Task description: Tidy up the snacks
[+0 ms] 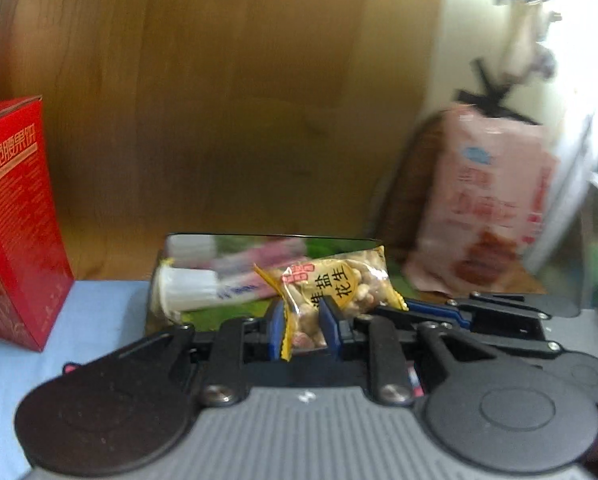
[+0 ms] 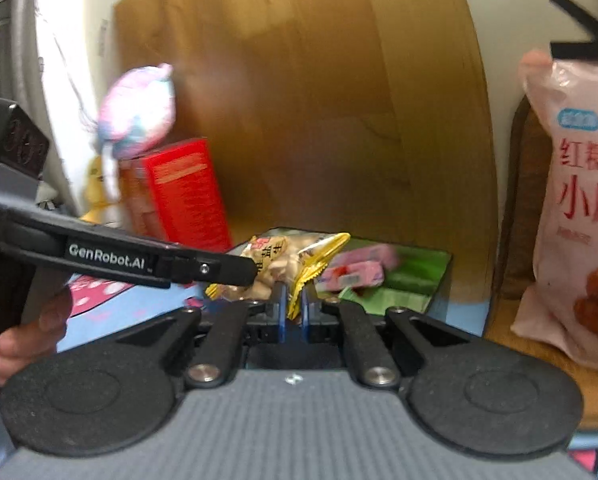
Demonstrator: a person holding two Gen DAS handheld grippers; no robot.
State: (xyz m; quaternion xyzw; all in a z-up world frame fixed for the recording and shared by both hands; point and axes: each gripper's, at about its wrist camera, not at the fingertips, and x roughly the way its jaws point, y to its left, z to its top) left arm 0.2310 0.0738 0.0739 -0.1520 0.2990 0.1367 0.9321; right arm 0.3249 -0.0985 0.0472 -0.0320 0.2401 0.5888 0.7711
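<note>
A small clear and yellow peanut packet is held by both grippers just above a shiny tray. My left gripper is shut on the packet's near end. My right gripper is shut on the packet's yellow crimped end. The left gripper also shows in the right wrist view, reaching in from the left. Pink wrapped snacks lie in the tray, and a pink and white tube-shaped pack lies there too.
A red box stands at the left on the blue cloth; it also shows in the right wrist view. A large pink snack bag stands at the right. A wooden board stands behind the tray. A pastel toy stands above the red box.
</note>
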